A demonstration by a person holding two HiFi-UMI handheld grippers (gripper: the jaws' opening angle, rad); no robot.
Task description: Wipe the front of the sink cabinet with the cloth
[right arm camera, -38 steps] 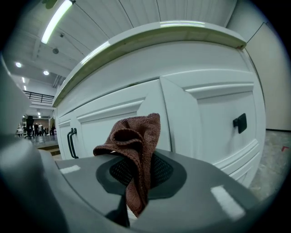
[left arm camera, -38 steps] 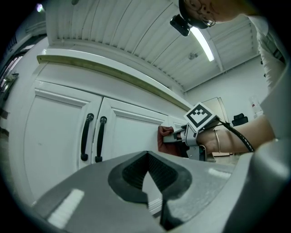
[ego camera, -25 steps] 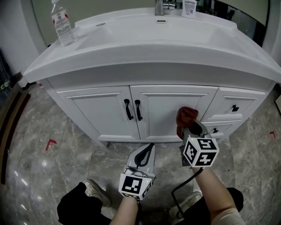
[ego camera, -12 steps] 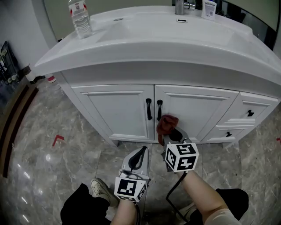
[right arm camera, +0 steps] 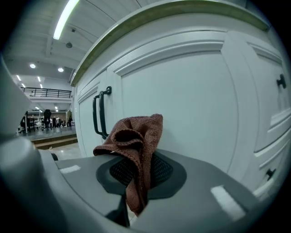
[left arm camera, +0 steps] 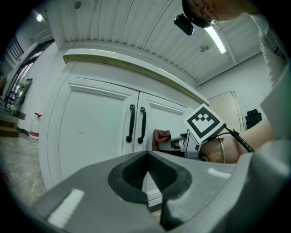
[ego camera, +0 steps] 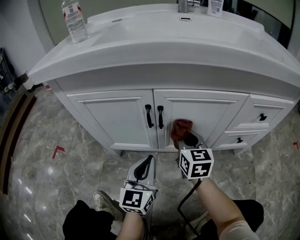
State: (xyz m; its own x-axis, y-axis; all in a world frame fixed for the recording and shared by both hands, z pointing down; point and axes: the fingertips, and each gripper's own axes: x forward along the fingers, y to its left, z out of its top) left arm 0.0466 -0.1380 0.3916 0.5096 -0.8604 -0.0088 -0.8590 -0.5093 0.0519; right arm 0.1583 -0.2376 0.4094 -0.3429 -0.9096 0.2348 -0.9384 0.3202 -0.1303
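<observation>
A white sink cabinet [ego camera: 117, 119] has two doors with black handles [ego camera: 154, 116] and drawers [ego camera: 262, 117] on its right. My right gripper [ego camera: 186, 138] is shut on a reddish-brown cloth [ego camera: 180, 130], which is bunched against the right door, just right of the handles. In the right gripper view the cloth [right arm camera: 134, 145] hangs from the shut gripper [right arm camera: 136, 182] with the door panel [right arm camera: 191, 104] close behind. My left gripper [ego camera: 146, 165] is shut and holds nothing, low and back from the cabinet. In the left gripper view the cloth [left arm camera: 160, 137] shows past that gripper [left arm camera: 148, 177].
A water bottle [ego camera: 74, 21] stands on the left of the white countertop [ego camera: 154, 51], with a faucet [ego camera: 185, 5] at the back. The floor [ego camera: 51, 159] is grey marble with a red mark [ego camera: 58, 151]. A shoe [ego camera: 104, 202] and a black cable [ego camera: 187, 206] are below me.
The right gripper swept the cloth left across the right door to near the handles, then a little back to the right. The left gripper stayed low and shut.
</observation>
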